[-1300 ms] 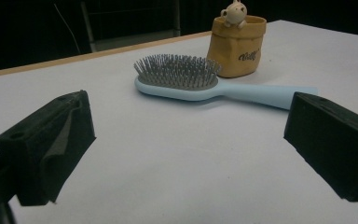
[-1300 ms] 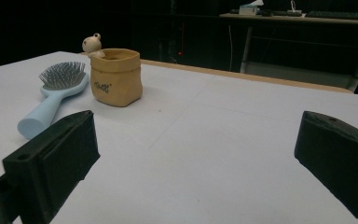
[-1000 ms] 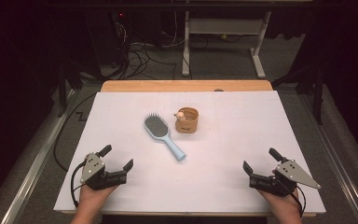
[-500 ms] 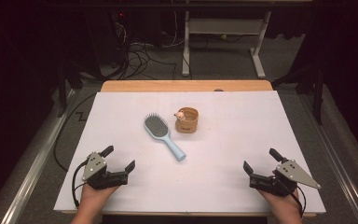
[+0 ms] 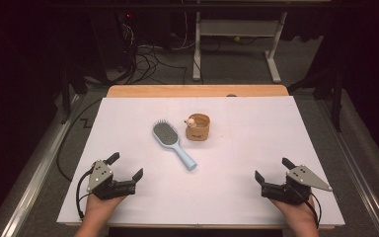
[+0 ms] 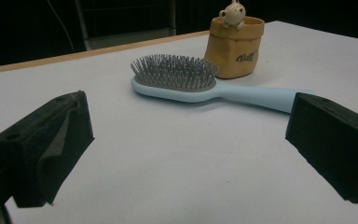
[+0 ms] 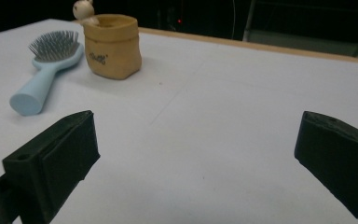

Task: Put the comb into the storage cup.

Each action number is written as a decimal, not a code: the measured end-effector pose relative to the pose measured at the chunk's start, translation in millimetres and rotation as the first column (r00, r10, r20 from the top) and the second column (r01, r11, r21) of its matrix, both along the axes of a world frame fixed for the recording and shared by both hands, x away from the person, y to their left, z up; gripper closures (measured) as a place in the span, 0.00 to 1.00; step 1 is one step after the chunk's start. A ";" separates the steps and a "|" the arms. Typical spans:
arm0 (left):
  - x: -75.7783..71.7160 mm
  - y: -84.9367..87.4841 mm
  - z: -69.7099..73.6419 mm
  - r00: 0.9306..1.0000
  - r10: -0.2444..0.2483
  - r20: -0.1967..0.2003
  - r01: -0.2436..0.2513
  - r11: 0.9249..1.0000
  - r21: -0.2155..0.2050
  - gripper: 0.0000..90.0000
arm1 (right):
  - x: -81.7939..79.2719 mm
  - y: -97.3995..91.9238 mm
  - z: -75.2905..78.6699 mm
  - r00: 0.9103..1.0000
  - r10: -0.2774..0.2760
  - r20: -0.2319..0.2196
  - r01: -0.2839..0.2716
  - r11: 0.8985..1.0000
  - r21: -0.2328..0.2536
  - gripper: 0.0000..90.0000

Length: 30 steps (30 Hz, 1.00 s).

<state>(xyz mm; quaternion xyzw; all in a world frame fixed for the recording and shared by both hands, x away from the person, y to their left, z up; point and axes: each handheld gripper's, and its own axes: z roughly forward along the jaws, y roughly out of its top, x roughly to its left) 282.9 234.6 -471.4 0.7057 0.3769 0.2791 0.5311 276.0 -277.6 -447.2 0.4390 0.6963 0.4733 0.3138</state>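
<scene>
Both grippers black, blocky two-jaw units. Left gripper [image 5: 126, 167] and right gripper [image 5: 273, 170] each carried a grey three-cornered plate with small holes; black cables trailed. Hands bare.

L gripper [image 5: 126, 166] low over near-left of table, held in L hand [image 5: 98, 207], forearm entering from bottom edge. Jaws have just been opening; now wide apart, nothing betw. them, pointing fwd/inward. R gripper [image 5: 273, 171] at near-right, in R hand [image 5: 296, 213], jaws likewise spread wide, empty. Both roughly level, well apart from each other.
</scene>
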 end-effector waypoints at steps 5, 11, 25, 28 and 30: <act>0.8 0.0 0.3 1.000 -0.005 -0.001 0.005 1.000 -0.011 0.01 | 8.3 3.9 -0.4 0.997 0.006 -0.081 -0.010 0.999 -0.050 0.00; 3.5 -0.8 -0.6 1.000 -0.011 0.001 0.011 1.000 -0.008 0.01 | 21.3 7.9 -3.1 0.971 0.013 -0.238 -0.036 0.995 -0.092 0.00; 6.6 -3.8 -0.9 0.999 -0.032 0.002 0.032 0.999 -0.012 0.03 | 29.6 10.4 -8.4 0.934 0.012 -0.357 -0.072 0.985 -0.157 0.00; 7.2 -4.0 -0.7 0.999 -0.032 -0.003 0.032 0.999 -0.012 0.03 | 30.0 11.6 -10.6 0.923 0.018 -0.384 -0.090 0.981 -0.171 0.00; 7.2 -3.8 -0.8 1.000 -0.029 -0.010 0.029 0.999 -0.021 0.04 | 30.7 12.3 -12.0 0.914 0.019 -0.405 -0.098 0.979 -0.177 0.00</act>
